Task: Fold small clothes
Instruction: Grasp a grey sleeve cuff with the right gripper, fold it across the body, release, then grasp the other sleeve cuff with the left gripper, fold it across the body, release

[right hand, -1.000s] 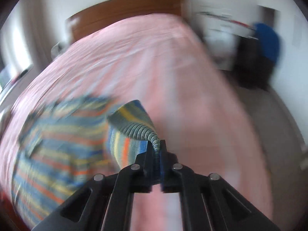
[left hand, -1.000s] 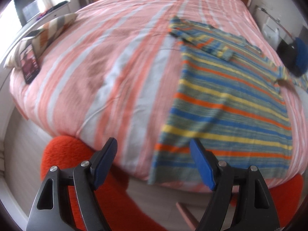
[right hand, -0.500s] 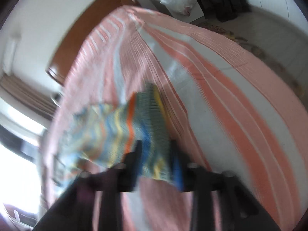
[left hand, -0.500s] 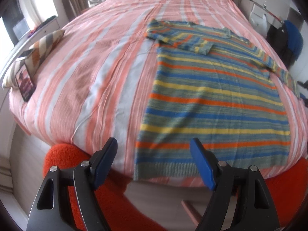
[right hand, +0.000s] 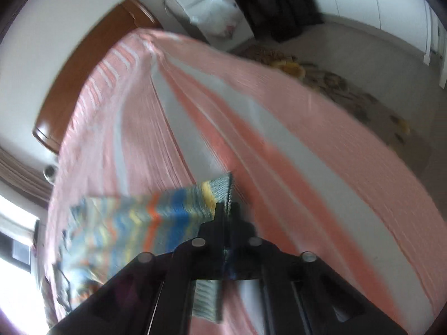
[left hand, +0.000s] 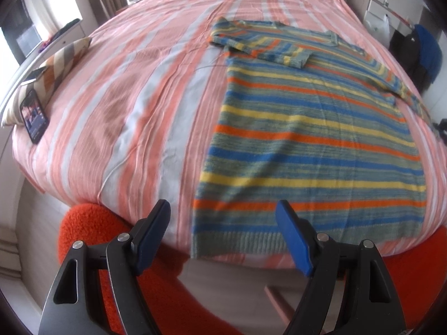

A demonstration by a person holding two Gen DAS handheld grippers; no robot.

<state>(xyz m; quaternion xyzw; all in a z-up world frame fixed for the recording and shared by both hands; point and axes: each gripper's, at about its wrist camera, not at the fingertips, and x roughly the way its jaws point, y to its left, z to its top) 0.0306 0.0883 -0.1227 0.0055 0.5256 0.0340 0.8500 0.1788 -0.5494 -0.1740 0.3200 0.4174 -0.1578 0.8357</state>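
A knitted sweater (left hand: 307, 139) with blue, yellow and orange stripes lies flat on the pink-striped bed (left hand: 139, 97). One sleeve (left hand: 265, 47) is folded across its chest. The other sleeve (left hand: 405, 89) stretches out to the right. My left gripper (left hand: 223, 231) hangs open over the bed's near edge, just short of the ribbed hem (left hand: 237, 243), with nothing between its fingers. In the right wrist view my right gripper (right hand: 226, 209) is shut on the cuff end of the stretched sleeve (right hand: 167, 212), low over the bedspread (right hand: 279, 128).
A phone (left hand: 33, 114) and a chevron cushion (left hand: 56, 64) lie at the bed's left edge, and a thin white cable (left hand: 117, 164) runs across the cover. An orange fuzzy seat (left hand: 89, 231) stands below the near edge. A headboard (right hand: 83, 64), dark hanging clothes (right hand: 279, 8) and a floor rug (right hand: 321, 75) lie beyond.
My right gripper rolled and sank toward the bed with the sleeve; its jaws stood apart around the sleeve half a second ago and are shut on the cuff now. The left view shifted slightly sideways.
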